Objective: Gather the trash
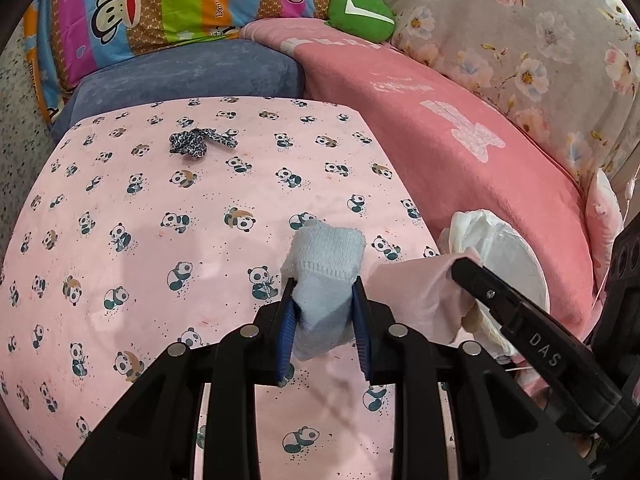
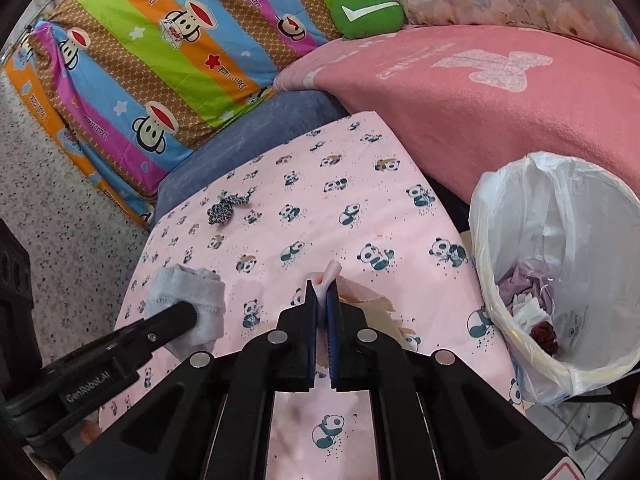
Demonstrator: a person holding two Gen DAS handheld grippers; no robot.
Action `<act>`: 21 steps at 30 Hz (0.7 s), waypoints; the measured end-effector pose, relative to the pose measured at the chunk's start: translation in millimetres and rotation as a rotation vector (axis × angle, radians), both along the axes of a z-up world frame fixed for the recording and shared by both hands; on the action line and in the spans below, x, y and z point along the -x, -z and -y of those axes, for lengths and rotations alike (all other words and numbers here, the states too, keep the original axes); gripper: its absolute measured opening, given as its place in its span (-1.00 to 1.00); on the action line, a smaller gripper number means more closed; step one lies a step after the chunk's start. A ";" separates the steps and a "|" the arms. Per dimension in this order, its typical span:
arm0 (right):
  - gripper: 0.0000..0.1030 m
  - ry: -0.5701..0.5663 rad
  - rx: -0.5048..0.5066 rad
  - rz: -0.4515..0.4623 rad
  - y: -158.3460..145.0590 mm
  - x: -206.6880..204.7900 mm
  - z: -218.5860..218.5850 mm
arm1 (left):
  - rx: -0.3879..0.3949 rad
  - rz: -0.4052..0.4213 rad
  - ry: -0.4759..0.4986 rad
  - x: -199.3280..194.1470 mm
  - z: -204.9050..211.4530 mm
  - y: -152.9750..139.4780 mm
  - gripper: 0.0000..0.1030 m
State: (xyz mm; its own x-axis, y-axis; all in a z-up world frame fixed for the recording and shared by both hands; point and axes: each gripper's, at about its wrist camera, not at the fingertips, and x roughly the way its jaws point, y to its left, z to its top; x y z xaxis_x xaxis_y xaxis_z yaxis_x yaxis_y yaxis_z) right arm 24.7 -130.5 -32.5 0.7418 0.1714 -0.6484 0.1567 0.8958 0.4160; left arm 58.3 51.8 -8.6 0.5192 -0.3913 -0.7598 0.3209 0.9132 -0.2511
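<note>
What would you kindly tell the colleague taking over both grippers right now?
Left gripper: shut on the grey sock.
Right gripper: shut on a pink cloth.
The lined bin stands at the right edge of the panda sheet, already holding some scraps.
The leopard-print scrap lies at the sheet's far end, untouched.
Left: drop both held pieces in the bin, then fetch the scrap.

A pink panda-print sheet (image 1: 160, 264) carries a crumpled leopard-patterned scrap (image 1: 200, 142), possibly a hair tie.
</note>
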 end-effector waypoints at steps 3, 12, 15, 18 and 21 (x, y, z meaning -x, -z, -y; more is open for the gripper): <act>-0.88 -0.013 -0.035 0.003 -5.7 -5.6 1.8 | 0.004 0.007 0.003 2.0 3.1 -4.3 -0.51; -0.88 -0.098 -0.001 0.000 -13.8 -0.3 -14.2 | 0.011 -0.005 -0.005 4.9 1.2 -1.8 -0.51; -0.81 -0.087 -0.023 -0.021 -5.6 0.3 -3.9 | 0.007 -0.007 -0.003 7.0 1.5 -0.3 -0.51; -0.86 -0.070 -0.031 -0.027 -3.1 2.4 6.4 | 0.010 -0.012 -0.001 7.3 3.7 0.3 -0.51; -0.82 -0.049 -0.007 -0.033 -3.2 5.9 7.1 | 0.009 -0.010 0.005 9.2 6.2 0.2 -0.51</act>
